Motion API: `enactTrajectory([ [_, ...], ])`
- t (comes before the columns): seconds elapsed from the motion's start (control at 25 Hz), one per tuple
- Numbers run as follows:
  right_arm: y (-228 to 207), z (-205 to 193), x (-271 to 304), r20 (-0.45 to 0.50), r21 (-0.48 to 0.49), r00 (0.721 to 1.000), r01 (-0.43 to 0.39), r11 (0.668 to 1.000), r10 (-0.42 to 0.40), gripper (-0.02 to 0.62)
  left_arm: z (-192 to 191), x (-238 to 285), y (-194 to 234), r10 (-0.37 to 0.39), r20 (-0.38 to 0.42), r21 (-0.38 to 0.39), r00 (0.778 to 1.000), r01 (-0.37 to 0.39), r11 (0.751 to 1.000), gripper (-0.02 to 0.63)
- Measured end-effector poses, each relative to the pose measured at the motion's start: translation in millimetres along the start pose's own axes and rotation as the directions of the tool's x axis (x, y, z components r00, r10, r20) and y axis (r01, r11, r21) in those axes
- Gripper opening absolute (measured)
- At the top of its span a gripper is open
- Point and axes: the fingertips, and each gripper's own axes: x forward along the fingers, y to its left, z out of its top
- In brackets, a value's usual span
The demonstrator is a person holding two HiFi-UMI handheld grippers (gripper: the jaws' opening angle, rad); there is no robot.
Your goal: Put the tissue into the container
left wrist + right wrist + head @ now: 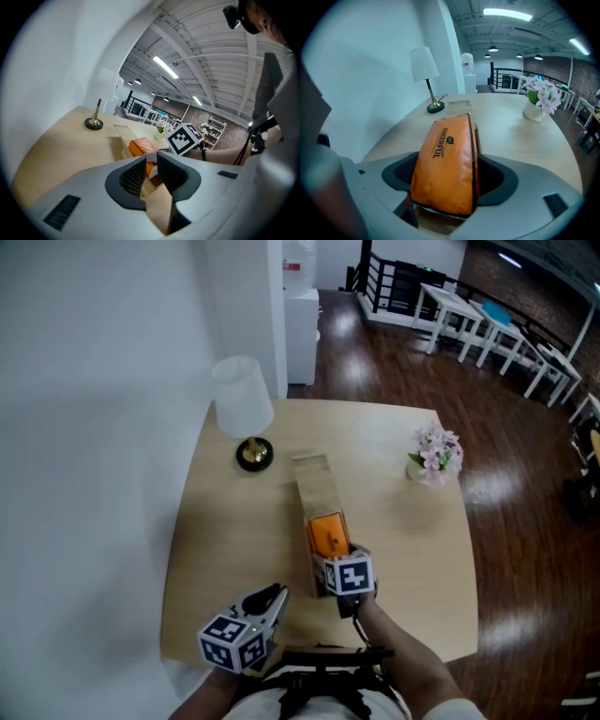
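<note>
An orange tissue pack (328,533) lies lengthwise over the near end of a long, narrow wooden container (314,482) in the middle of the table. My right gripper (330,557) is shut on the pack's near end. In the right gripper view the pack (447,159) fills the space between the two pads and tilts up, with the container (461,104) stretching away beyond it. My left gripper (278,595) hangs at the table's near left edge, shut and holding nothing. In the left gripper view its jaws stand together (151,165), aimed at the pack (140,146).
A white-shaded lamp (246,413) on a round base stands at the back left of the table (403,549). A small pot of pale pink flowers (434,454) sits at the back right. A wall runs along the left; dark wooden floor surrounds the table.
</note>
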Motion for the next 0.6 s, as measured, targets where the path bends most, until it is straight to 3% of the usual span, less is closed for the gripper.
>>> enactTrajectory([
  [0.28, -5, -7, 12, -0.011, 0.02, 0.999, 0.035, 0.999, -0.035, 0.399, -1, 1, -3, -0.006, -0.006, 0.004, 1.0, 0.006, 1.0, 0.077],
  [0.6, -5, -9, 5, 0.011, 0.026, 1.0, 0.009, 1.0, -0.01, 0.399, 1, 3, -5, -0.01, -0.004, 0.004, 1.0, 0.01, 1.0, 0.077],
])
